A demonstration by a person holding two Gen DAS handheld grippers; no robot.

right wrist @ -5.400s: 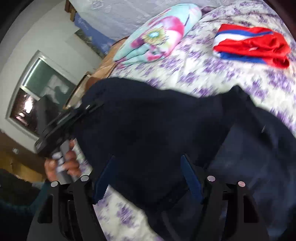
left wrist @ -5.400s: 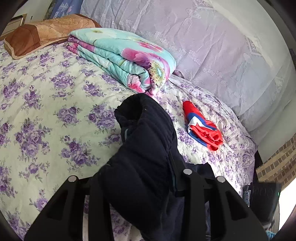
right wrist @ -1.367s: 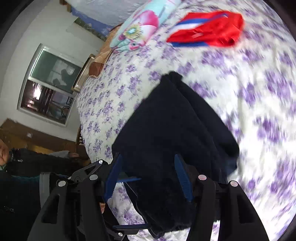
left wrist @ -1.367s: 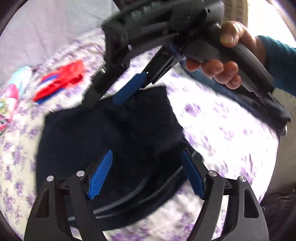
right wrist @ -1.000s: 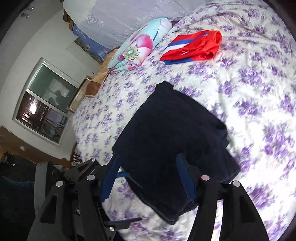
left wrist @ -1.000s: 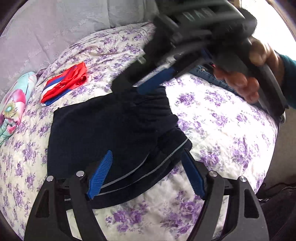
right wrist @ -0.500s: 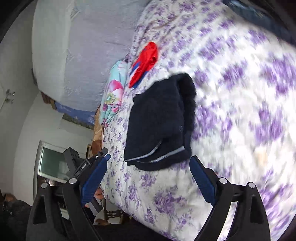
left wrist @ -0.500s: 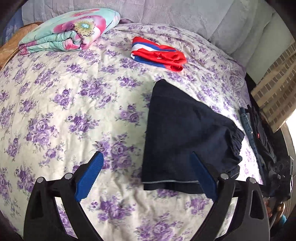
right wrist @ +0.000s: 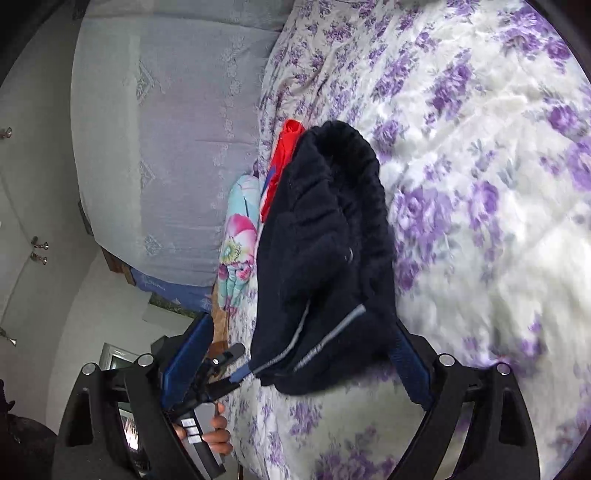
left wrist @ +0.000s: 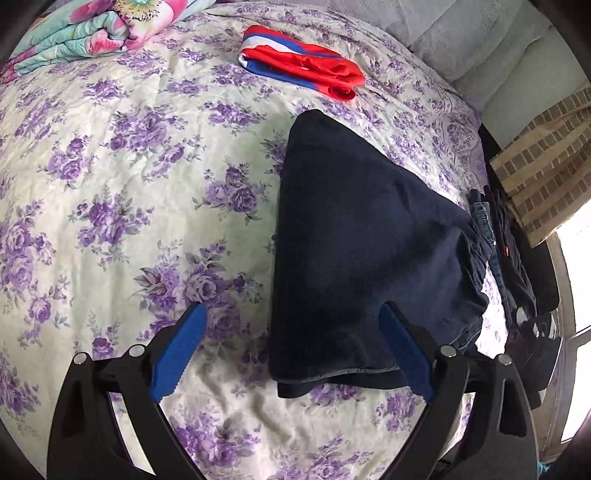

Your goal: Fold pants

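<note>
The dark navy pants [left wrist: 362,251] lie on the flowered bedspread [left wrist: 122,177] as a compact folded bundle, near the edge of the bed closest to the left-wrist camera. The layers sit stacked: a grey piped hem edge [right wrist: 325,338] shows along the near side in the right-wrist view, and the gathered waistband bunches at the far right of the bundle in the left-wrist view. By the look of it the folding itself is done (the bundle is roughly rectangular, though its near corner droops and one layer pokes out below the rest). What could remain, in my judgement, is only a tidy-up of that loose edge, or setting the bundle beside the other folded items.

The left gripper [left wrist: 291,350] hovers above the bedspread with its jaws spread wide and nothing between the blue pads; its right pad overlaps the bundle's near edge in view, but no pinch on the cloth shows. The right gripper [right wrist: 303,362] is likewise spread wide, looking along the bed at the bundle's end, and grips nothing.

Further off, a red, white and blue garment [left wrist: 303,70] lies folded beyond the pants, and a floral quilt [left wrist: 92,26] rests folded near the head of the bed. More dark clothes [left wrist: 517,266] hang at the bed's right side.
</note>
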